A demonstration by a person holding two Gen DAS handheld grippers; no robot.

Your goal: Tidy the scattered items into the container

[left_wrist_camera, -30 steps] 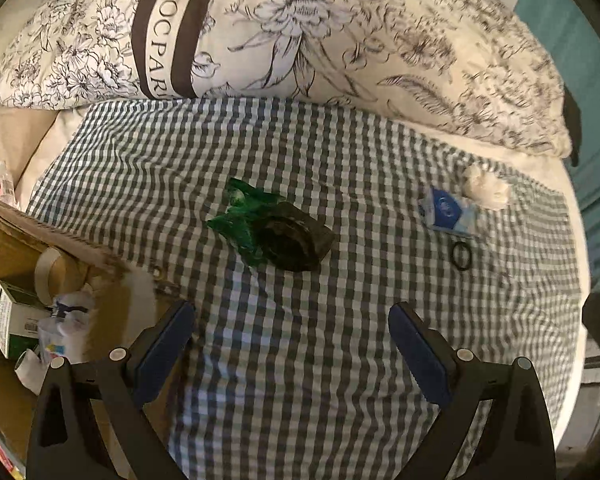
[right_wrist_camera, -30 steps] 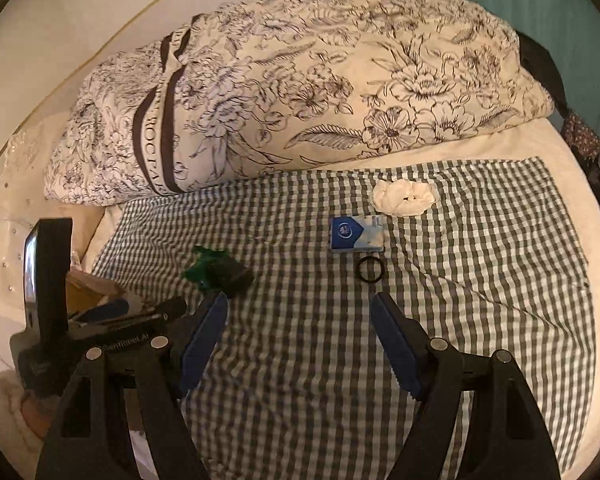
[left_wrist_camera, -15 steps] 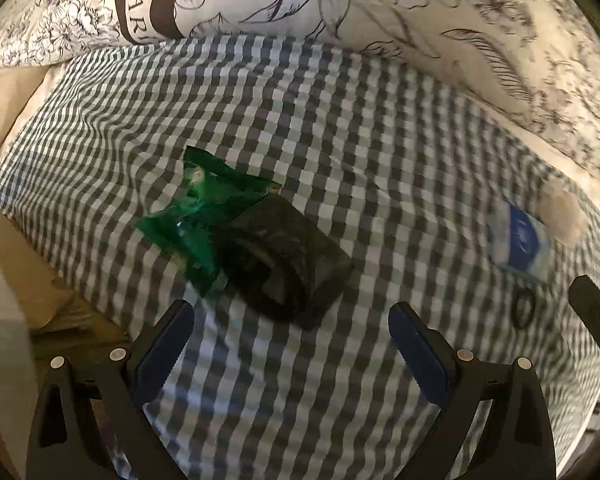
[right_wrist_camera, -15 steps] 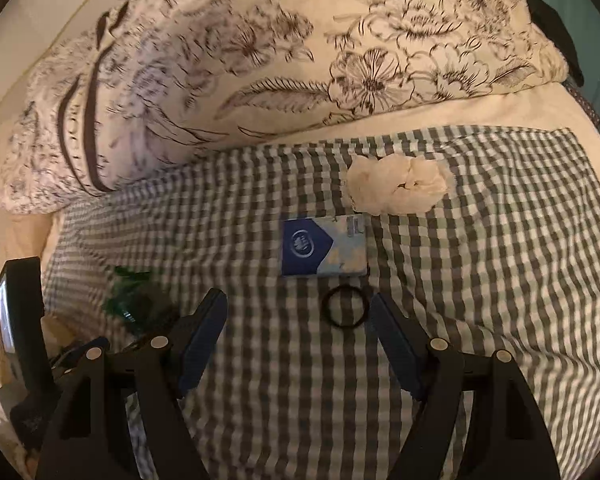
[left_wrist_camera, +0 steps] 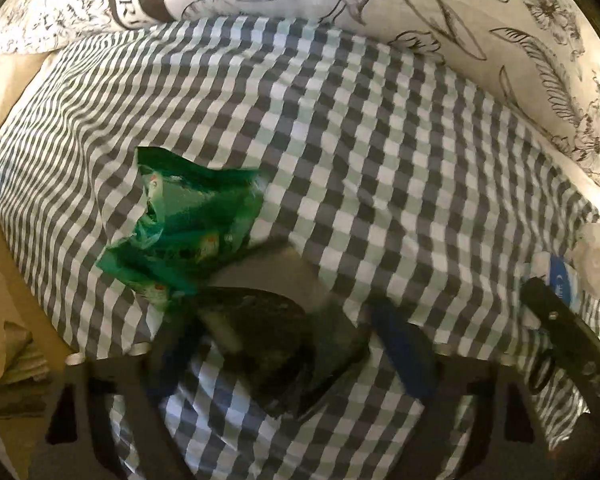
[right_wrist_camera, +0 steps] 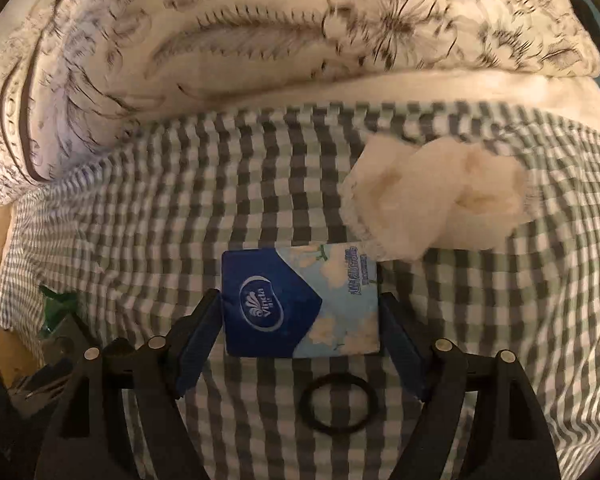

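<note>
In the left wrist view, a dark packet (left_wrist_camera: 276, 344) lies on the checked cloth (left_wrist_camera: 380, 160) between my left gripper's (left_wrist_camera: 288, 344) open fingers, with a green wrapper (left_wrist_camera: 188, 232) just beyond it. In the right wrist view, a blue tissue pack (right_wrist_camera: 300, 304) sits between my right gripper's (right_wrist_camera: 300, 320) open fingers, whose pads stand at its two short sides. A black hair band (right_wrist_camera: 339, 404) lies just behind the pack, and a crumpled white tissue (right_wrist_camera: 440, 204) lies beyond it. The container is out of view.
A floral pillow (right_wrist_camera: 260, 40) lies along the far edge of the cloth (right_wrist_camera: 180, 200). My right gripper's finger (left_wrist_camera: 568, 336) shows at the right of the left wrist view, beside the tissue pack (left_wrist_camera: 560, 280). The cloth's left edge drops to a beige surface (left_wrist_camera: 16, 292).
Both grippers moved forward and down. The left now straddles the dark packet; the right now straddles the tissue pack. The cardboard box has left the left wrist view.
</note>
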